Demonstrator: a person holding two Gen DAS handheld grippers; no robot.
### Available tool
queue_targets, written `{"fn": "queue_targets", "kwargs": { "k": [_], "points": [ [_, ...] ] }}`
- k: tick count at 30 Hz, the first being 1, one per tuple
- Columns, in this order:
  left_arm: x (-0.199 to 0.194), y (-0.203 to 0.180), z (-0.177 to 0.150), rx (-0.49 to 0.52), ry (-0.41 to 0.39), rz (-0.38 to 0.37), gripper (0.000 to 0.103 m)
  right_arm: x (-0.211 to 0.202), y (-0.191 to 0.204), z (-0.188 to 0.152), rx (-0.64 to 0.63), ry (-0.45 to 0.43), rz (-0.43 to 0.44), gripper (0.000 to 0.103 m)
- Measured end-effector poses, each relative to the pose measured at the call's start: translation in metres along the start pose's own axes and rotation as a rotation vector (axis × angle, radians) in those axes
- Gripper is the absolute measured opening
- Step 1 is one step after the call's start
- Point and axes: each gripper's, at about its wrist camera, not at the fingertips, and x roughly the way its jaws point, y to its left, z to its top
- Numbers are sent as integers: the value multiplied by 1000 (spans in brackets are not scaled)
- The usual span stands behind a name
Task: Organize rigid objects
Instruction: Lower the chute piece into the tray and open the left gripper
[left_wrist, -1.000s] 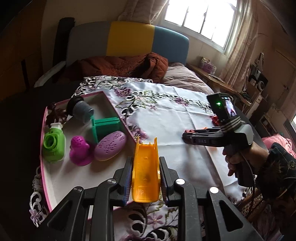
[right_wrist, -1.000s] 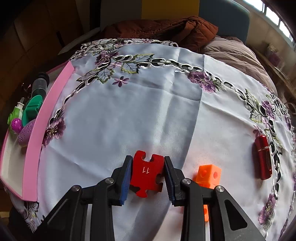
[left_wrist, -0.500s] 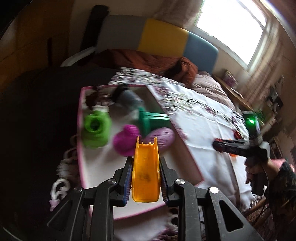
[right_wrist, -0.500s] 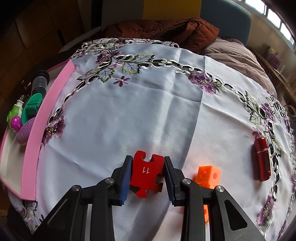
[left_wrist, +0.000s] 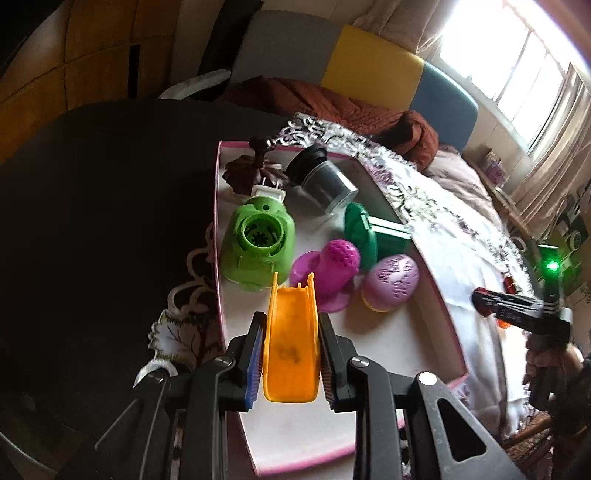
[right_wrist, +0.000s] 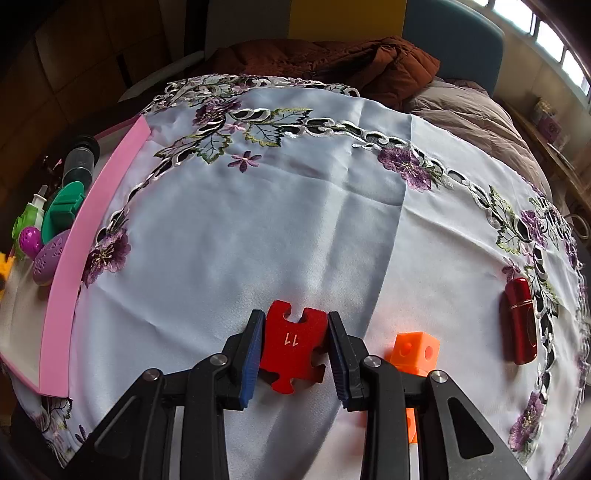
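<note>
My left gripper (left_wrist: 291, 325) is shut on an orange plastic channel piece (left_wrist: 290, 343) and holds it over the white floor of the pink-rimmed tray (left_wrist: 432, 291). The tray holds a green plug-in device (left_wrist: 258, 243), a magenta knobbed toy (left_wrist: 332, 266), a purple egg (left_wrist: 391, 280), a green block (left_wrist: 373, 232), a grey jar (left_wrist: 325, 181) and a dark brown piece (left_wrist: 251, 166). My right gripper (right_wrist: 295, 328) is shut on a red puzzle piece marked 11 (right_wrist: 293, 349) just above the white tablecloth (right_wrist: 277, 229).
An orange cube (right_wrist: 413, 350) lies right of the right gripper and a dark red capsule (right_wrist: 521, 321) lies further right. The tray's pink wall (right_wrist: 74, 251) runs along the cloth's left edge. A bed with a brown blanket (right_wrist: 332, 62) stands behind the table.
My left gripper has swung left with the orange piece, from over the cloth beside the tray to over the tray's floor. My right gripper has stayed almost still.
</note>
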Motion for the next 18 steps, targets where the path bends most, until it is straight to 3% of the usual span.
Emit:
{"fn": "queue_targets", "kwargs": {
  "k": [7,18],
  "points": [
    [7,0,2,22,-18,59,29,0,0,0,0,0,0,34],
    [-15,-8,-4,78,-63,108,30,0,1,0,-11,-2,-10,34]
  ]
}}
